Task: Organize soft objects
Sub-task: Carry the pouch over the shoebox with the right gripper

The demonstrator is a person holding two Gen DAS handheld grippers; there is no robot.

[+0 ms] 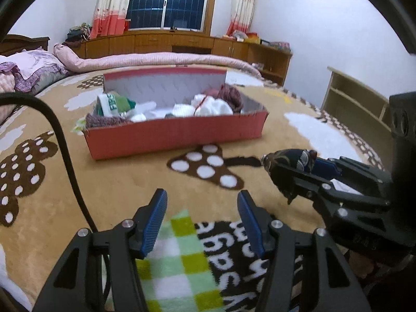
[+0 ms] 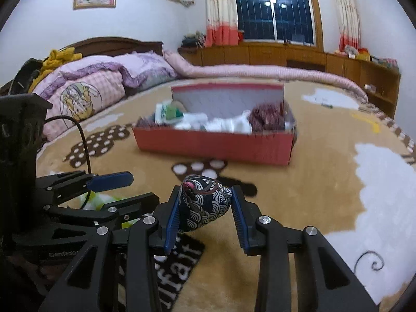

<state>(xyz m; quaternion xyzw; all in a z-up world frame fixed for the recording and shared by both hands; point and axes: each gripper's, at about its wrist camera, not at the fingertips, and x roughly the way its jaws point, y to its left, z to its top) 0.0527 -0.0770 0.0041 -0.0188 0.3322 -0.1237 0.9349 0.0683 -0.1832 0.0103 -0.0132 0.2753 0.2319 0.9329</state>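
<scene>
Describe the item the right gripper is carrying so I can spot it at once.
Start at the red box on the tan blanket; nearer the camera, the right gripper pinches a small rolled bundle. Unlike the white, green and maroon pieces in the box, it is dark navy with white wave arcs.

left gripper (image 1: pixel 201 218): matte black linkage arms, triangular cut-outs | jaws: two blue ribbed pads | fasteners: silver round-head screws at pivots | cable (image 1: pixel 65 156): black, curving from left side | right gripper (image 2: pixel 205 215): same black frame, blue ribbed pads, silver screws | marking: white "GenRobot"-style lettering, partly legible
</scene>
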